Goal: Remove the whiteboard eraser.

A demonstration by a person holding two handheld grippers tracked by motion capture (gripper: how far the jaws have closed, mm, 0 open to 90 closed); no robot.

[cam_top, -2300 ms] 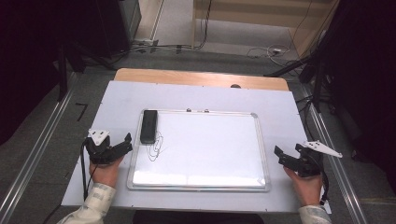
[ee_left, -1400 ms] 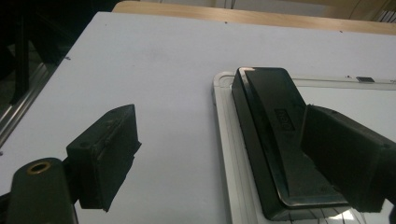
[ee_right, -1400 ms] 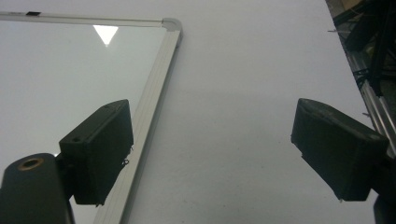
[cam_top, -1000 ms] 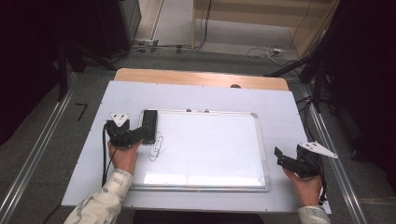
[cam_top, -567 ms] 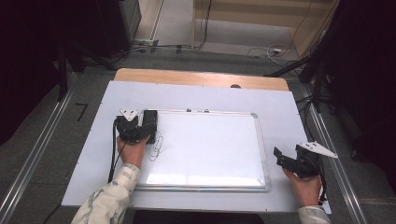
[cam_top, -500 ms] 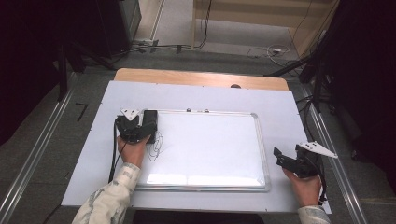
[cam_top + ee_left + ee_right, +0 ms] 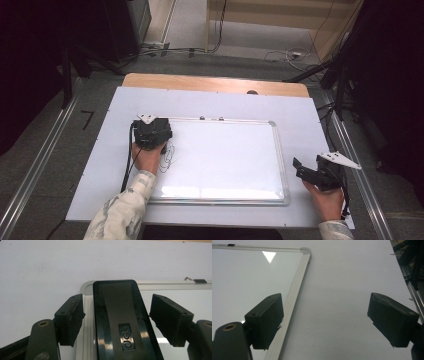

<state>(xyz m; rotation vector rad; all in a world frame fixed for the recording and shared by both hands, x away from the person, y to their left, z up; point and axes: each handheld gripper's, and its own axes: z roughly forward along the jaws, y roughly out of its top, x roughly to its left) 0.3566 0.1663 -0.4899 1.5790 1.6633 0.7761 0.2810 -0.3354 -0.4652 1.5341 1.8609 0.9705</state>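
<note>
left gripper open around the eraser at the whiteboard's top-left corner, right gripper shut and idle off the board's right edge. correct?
One error: the right gripper is open, not shut; the right gripper view shows its jaws wide apart over the bare table, beside the whiteboard. The rest holds: the left gripper is open around the eraser.

Black grippers (image 7: 152, 134), grey triangular plates, black cables, pale patterned sleeves (image 7: 122, 210)

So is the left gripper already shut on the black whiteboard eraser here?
No, open. The left gripper straddles the black rectangular eraser, with gaps visible between both jaws and its sides.
</note>
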